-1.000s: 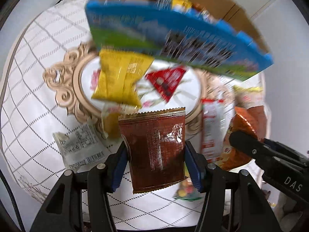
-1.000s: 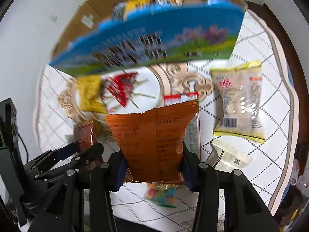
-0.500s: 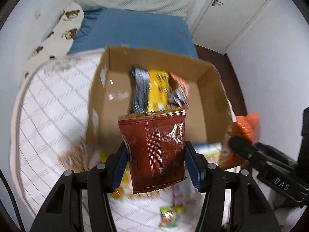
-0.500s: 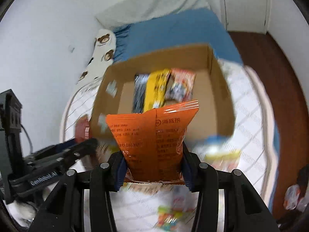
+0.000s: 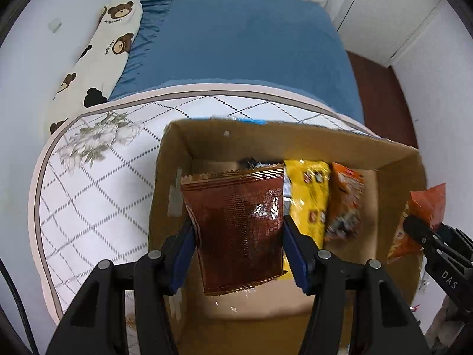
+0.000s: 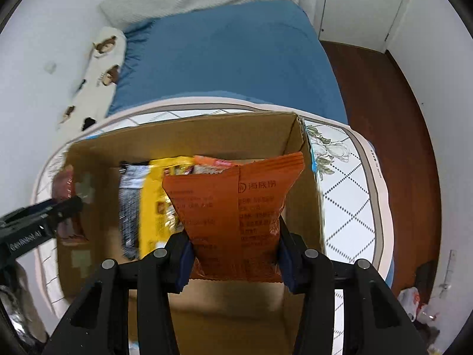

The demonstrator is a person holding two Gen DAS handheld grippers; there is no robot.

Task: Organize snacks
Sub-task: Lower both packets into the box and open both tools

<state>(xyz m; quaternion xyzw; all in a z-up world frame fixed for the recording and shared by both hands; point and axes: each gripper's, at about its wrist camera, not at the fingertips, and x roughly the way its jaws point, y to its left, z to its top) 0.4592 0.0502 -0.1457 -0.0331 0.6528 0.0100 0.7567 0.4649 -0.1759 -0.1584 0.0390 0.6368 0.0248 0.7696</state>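
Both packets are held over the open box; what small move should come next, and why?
Probably lower both and let go. The left gripper grips a brown packet and the right gripper an orange packet, both above the cardboard box, with bare floor beside the upright yellow packet.

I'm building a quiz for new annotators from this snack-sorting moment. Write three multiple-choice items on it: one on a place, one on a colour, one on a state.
1. Where do the yellow packet and its neighbours sit?
A. on the blue bed
B. inside the cardboard box
C. on the floor

2. What colour is the packet in the right gripper?
A. orange
B. green
C. white

3. How is the left gripper?
A. open and empty
B. resting on the tablecloth
C. shut on the brown packet

Answers:
1 B, they stand against the box's far wall.
2 A, the orange packet sits between its fingers.
3 C, both blue pads press the packet's sides.
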